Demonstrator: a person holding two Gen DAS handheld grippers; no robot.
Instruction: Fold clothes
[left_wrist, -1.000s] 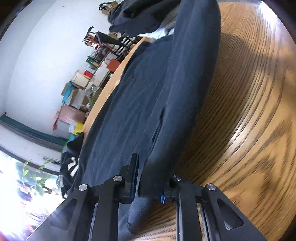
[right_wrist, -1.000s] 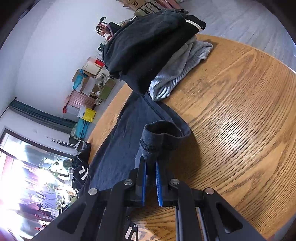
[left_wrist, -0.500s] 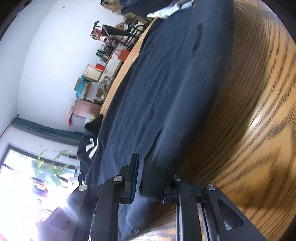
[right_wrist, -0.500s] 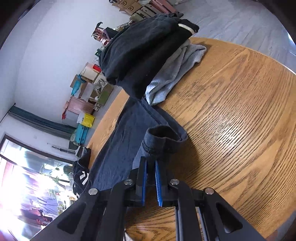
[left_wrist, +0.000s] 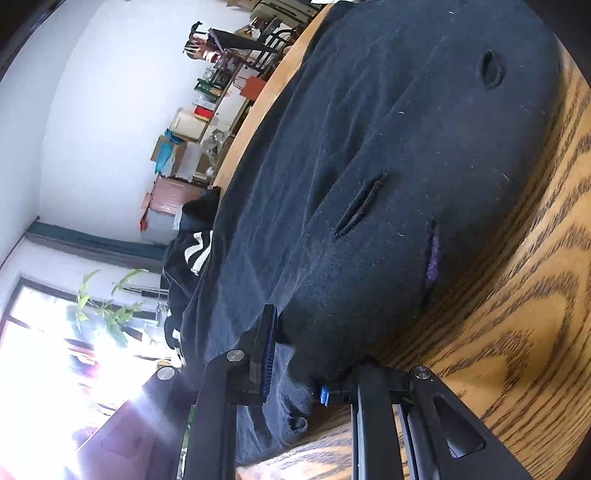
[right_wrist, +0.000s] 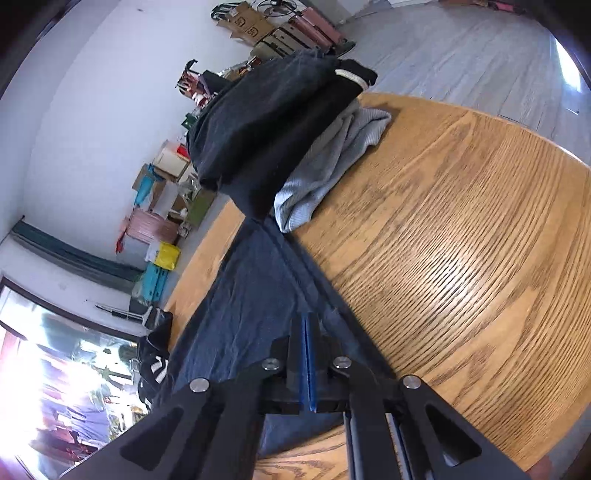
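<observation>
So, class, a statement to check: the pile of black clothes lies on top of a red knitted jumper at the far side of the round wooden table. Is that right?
Not quite: the jumper is light grey, not red. The right wrist view shows the pile of black clothes lying on top of a light grey knitted jumper at the far side of the round wooden table.

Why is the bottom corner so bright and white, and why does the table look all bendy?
Left wrist view: window sunlight glares white, washing out that corner. Right wrist view: the same glare at bottom left. Both views: the fisheye lens curves the straight wooden table, and the edges darken.
</observation>
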